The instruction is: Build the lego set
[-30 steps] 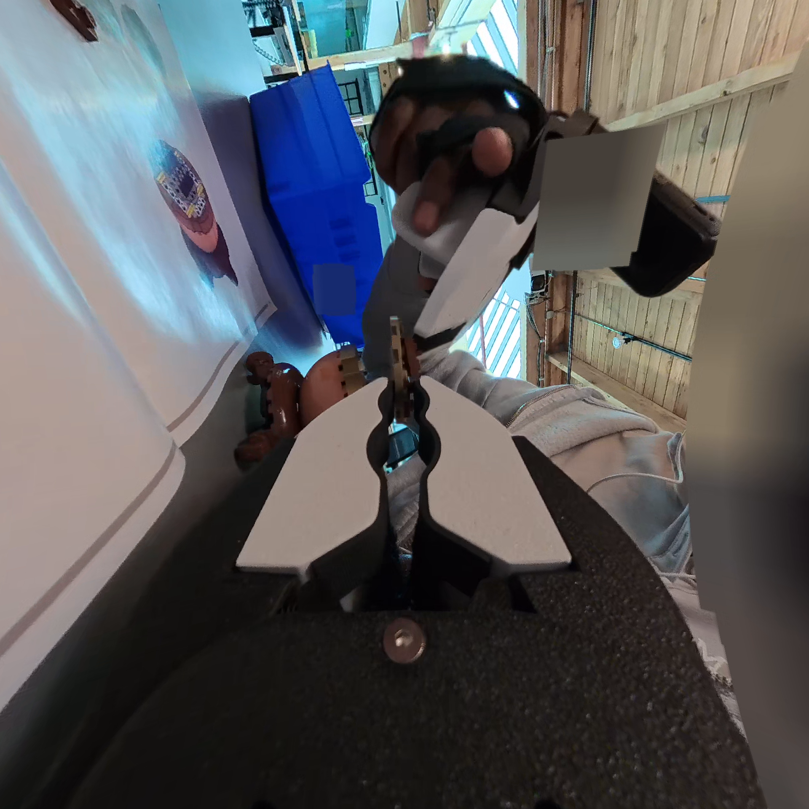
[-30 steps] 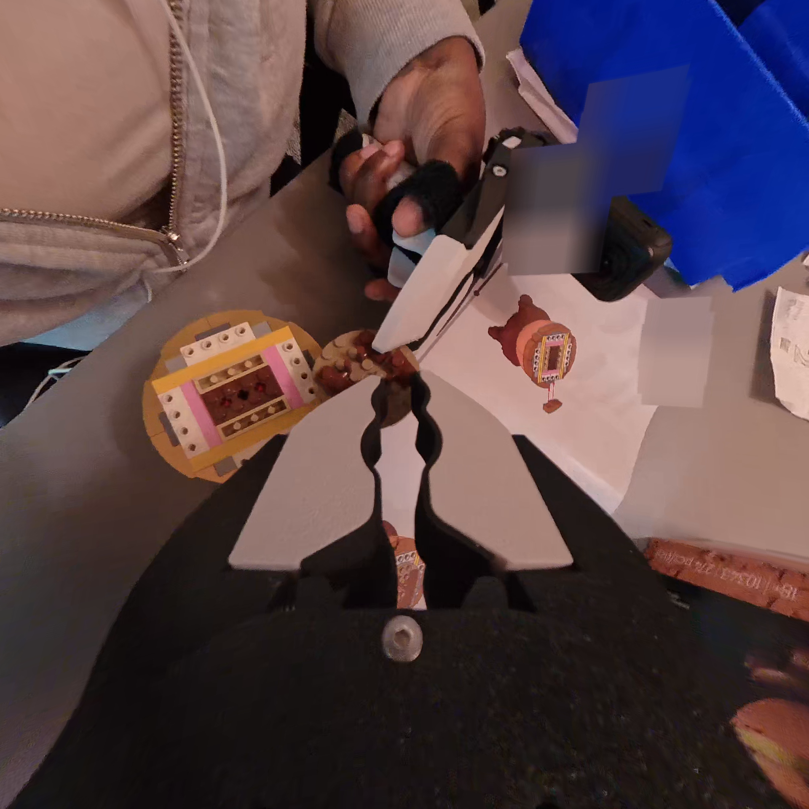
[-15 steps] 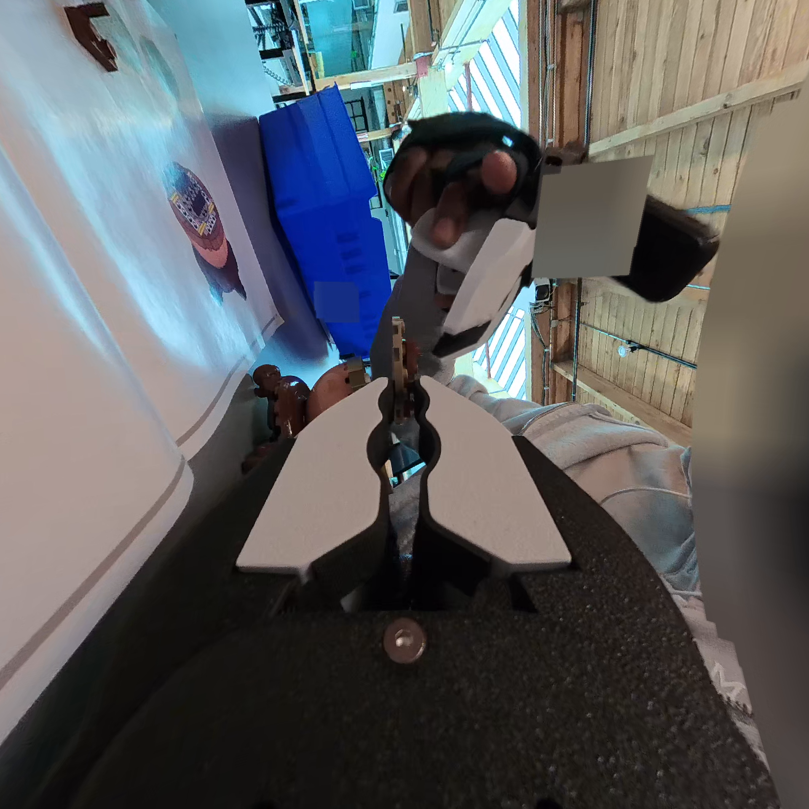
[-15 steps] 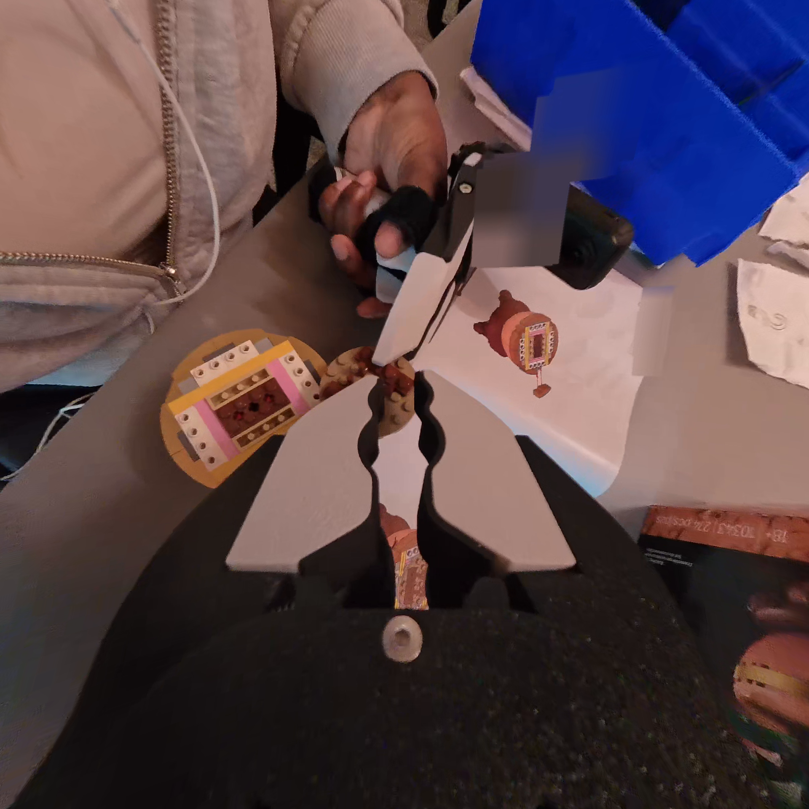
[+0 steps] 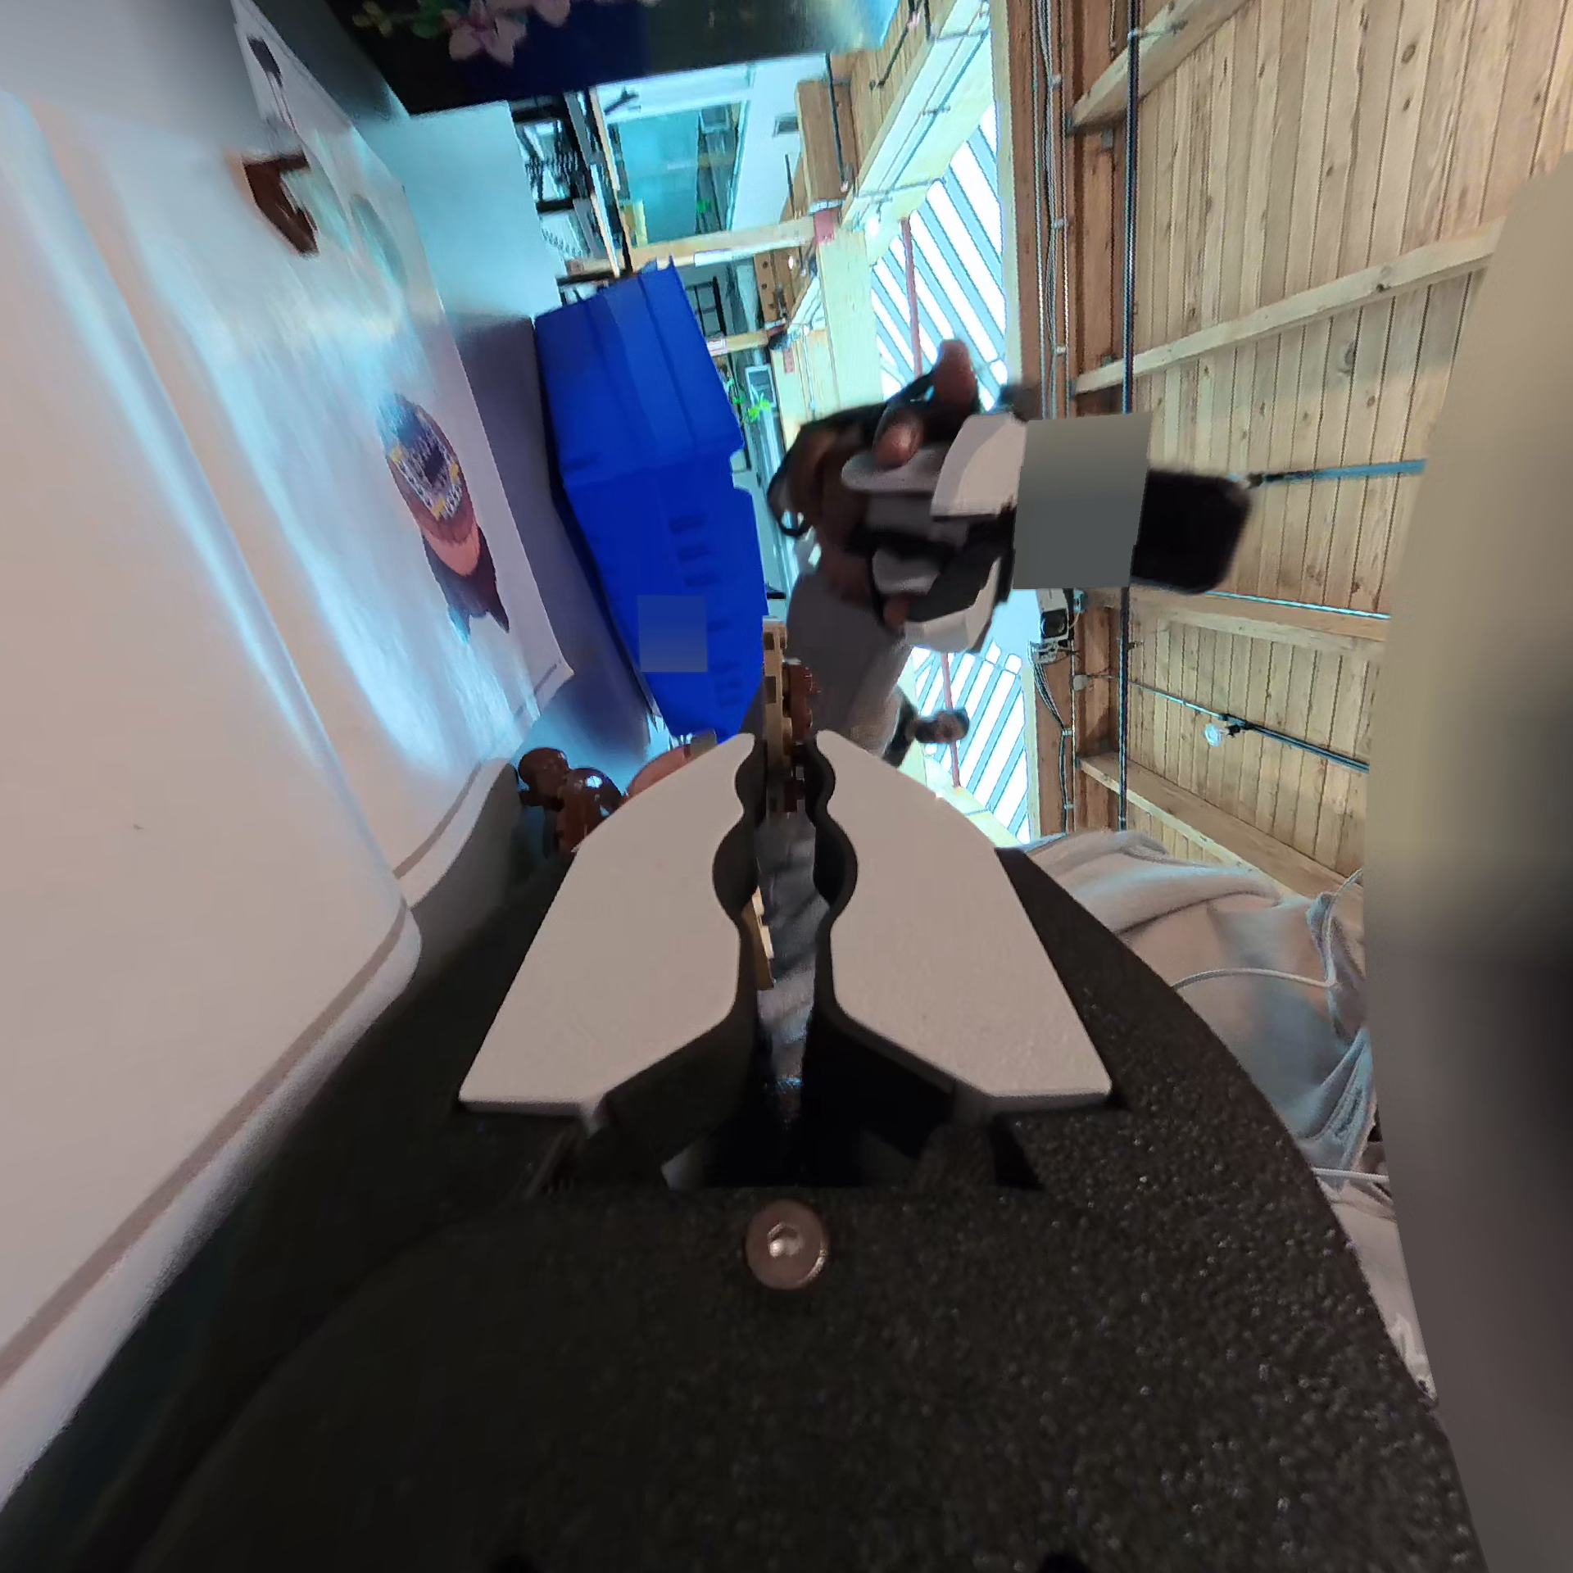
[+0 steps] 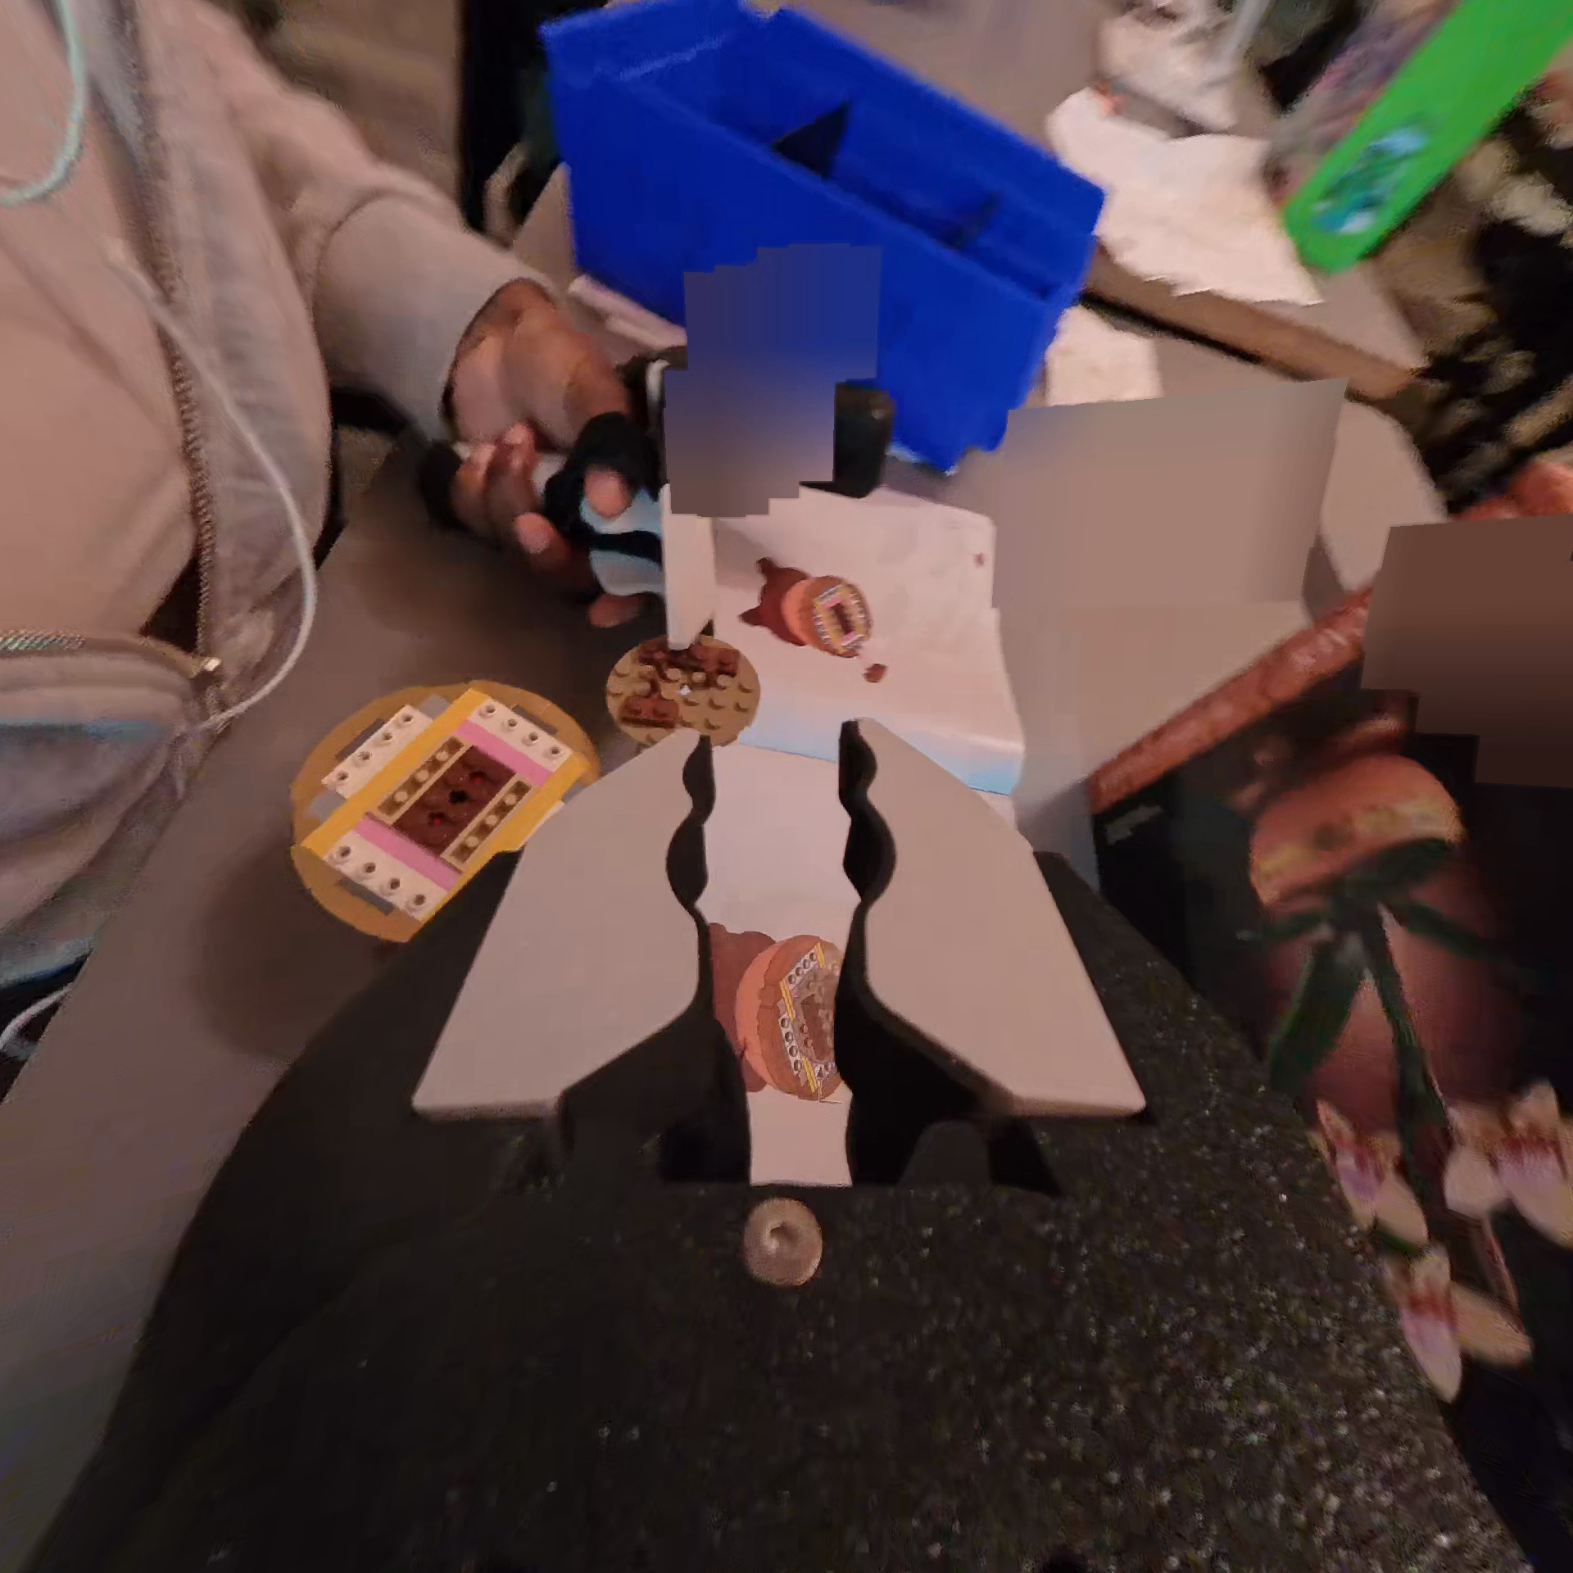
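My left gripper [image 5: 787, 753] clamps the round tan plate [image 6: 683, 691] edge-on: light, rigid, studs may detach; right gripper [image 6: 773, 739] stands apart, empty

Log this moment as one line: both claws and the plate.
left claw: shut on round tan plate, held on edge | right claw: open, empty, above instruction sheet | larger round build: flat on table

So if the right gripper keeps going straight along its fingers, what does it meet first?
Probably the open instruction booklet lying ahead of the open, empty right gripper; the round tan plate held by the left gripper sits slightly left. Depth is unclear.
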Tool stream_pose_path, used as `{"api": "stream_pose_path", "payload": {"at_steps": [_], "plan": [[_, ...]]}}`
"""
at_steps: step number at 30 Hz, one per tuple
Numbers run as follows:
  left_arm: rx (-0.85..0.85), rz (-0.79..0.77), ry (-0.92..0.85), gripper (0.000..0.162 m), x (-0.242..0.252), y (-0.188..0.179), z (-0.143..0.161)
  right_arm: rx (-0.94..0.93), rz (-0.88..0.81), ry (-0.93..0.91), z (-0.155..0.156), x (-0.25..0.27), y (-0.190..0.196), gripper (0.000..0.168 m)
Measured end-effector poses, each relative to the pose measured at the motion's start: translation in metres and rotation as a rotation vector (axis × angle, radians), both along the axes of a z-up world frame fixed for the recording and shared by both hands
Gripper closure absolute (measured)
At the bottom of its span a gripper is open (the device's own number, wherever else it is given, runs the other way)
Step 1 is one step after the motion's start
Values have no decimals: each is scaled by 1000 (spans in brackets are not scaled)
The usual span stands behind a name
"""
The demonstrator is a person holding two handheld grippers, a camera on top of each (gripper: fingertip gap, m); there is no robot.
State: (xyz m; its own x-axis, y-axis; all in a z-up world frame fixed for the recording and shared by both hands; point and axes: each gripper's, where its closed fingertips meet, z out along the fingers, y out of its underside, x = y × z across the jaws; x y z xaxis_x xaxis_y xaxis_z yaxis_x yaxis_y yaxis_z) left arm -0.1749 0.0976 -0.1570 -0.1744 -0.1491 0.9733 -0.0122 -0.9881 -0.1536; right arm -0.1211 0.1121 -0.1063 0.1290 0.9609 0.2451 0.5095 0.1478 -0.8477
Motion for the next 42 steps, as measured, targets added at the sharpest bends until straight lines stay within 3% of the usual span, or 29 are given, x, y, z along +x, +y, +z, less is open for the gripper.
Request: {"api": "stream_pose_path", "payload": {"at_steps": [4, 8, 14, 17, 21, 24, 30, 34, 42], "plan": [[10, 19, -3, 155, 0, 6, 2, 35, -170, 184, -1, 13, 2, 126], [16, 25, -8, 155, 2, 8, 4, 41, -217, 289, -3, 22, -8, 120], [8, 53, -18, 155, 4, 12, 5, 88, -263, 544, 23, 34, -15, 154], [7, 58, -19, 155, 6, 13, 5, 108, -276, 610, 27, 38, -13, 160], [12, 48, -12, 155, 8, 11, 5, 144, -172, 453, 15, 24, -13, 154], [12, 29, -7, 155, 9, 8, 5, 89, 20, 308, 9, 4, -14, 148], [27, -12, -2, 155, 12, 4, 7, -28, 425, -54, -17, -29, -6, 152], [32, -31, -4, 155, 13, 1, 7, -90, 594, -248, -36, -40, -1, 156], [24, -42, 1, 155, 11, 1, 3, -161, 699, -336, -44, -45, -3, 157]]}}
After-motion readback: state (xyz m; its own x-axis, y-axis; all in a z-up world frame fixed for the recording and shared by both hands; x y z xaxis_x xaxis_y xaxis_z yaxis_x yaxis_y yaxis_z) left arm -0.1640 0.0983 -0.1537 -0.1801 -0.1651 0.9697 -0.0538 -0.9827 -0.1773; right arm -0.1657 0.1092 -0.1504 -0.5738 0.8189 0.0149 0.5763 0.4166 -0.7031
